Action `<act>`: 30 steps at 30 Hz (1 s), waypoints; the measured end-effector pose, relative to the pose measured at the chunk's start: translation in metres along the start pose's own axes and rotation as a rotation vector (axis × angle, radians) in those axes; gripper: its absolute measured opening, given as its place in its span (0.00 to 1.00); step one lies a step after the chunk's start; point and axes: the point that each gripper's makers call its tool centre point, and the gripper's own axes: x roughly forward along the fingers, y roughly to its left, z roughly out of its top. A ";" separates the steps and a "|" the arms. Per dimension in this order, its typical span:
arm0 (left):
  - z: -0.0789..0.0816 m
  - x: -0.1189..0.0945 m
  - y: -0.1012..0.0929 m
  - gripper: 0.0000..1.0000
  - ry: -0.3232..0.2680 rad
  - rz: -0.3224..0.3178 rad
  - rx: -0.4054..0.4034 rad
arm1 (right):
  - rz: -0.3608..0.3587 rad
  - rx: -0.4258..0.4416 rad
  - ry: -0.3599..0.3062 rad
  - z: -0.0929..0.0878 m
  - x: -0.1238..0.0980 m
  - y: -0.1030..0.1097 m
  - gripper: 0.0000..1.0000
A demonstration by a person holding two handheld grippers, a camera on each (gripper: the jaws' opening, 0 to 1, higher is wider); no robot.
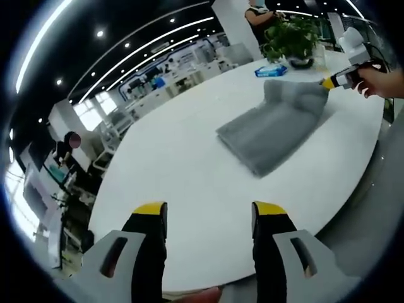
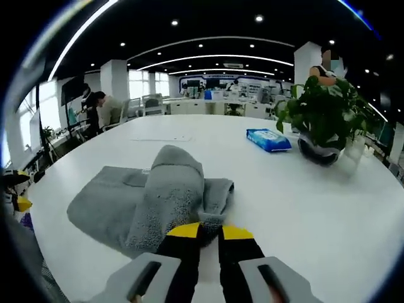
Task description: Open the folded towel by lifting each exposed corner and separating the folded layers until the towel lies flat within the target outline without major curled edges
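No text, brand, number or sign can be read in either view. The blue packet (image 2: 269,139) on the desk (image 2: 303,208), right of centre in the right gripper view, carries pale print too small to make out; the far wall panels are blurred.

Your grey towel (image 2: 151,196) lay partly folded on the white table, one corner pulled up into a raised hump, the rest spread flat beside it.
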 end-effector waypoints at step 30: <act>0.063 0.095 -0.077 0.37 -0.067 -0.339 0.104 | 0.188 -0.005 0.139 -0.025 0.030 0.028 0.23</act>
